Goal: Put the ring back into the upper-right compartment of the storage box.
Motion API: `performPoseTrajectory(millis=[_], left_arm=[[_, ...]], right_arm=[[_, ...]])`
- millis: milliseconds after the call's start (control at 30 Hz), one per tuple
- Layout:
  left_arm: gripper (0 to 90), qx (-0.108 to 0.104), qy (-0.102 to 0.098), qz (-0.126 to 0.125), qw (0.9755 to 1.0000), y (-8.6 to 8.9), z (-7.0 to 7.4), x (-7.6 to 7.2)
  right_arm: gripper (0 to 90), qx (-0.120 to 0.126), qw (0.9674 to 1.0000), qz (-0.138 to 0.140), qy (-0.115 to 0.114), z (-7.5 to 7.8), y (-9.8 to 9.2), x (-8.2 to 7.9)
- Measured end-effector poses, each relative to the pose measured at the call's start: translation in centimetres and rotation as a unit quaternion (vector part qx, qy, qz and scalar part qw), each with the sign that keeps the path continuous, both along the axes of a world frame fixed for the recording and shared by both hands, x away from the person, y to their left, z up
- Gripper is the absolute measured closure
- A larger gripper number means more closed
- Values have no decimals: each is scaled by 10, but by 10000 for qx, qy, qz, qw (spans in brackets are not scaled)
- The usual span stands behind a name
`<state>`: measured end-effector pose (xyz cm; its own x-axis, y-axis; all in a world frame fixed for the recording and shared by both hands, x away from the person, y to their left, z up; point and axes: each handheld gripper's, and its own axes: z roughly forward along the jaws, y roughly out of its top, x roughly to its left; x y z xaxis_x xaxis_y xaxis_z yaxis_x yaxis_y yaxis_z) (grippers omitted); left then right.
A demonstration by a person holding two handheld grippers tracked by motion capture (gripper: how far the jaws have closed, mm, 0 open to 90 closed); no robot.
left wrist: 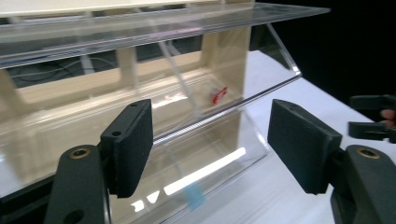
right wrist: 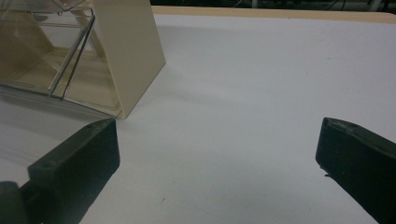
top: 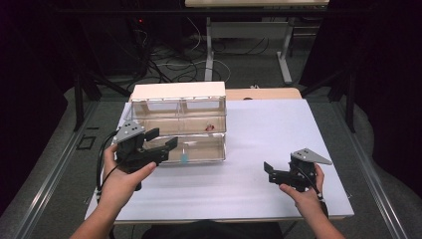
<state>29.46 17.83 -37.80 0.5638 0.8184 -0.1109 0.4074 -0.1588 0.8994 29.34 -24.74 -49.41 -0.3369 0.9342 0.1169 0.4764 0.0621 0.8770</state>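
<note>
The drawer box (top: 179,127) sits just beyond our left gripper (top: 160,140), jaws apart and empty; right gripper (top: 276,172), open, is farther.

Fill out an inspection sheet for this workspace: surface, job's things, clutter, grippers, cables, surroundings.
Surface: white table top, bare in front.
Job's things: clear-fronted drawer cabinet at the back left; a small red item in its middle tier, a light blue item in the lowest.
Clutter: nothing seen.
Grippers: left gripper open at the cabinet's lower front, nothing between the jaws; right gripper open over bare table.
Cables: black cable trails from the left gripper; loose cables on the floor behind.
Surroundings: dark curtains, desk legs beyond.
</note>
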Motion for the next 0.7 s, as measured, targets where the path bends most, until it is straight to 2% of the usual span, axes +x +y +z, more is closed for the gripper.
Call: performPoseTrajectory(millis=[333,700], left_arm=[[191,-30,-4,456,9990,33,-11,-4],[66,-110,24,732,9973,63,-35,-2]], right_arm=[[0,-31,10000,2,38,0,0,-1],[0,-11,10000,-2,19,0,0,0]])
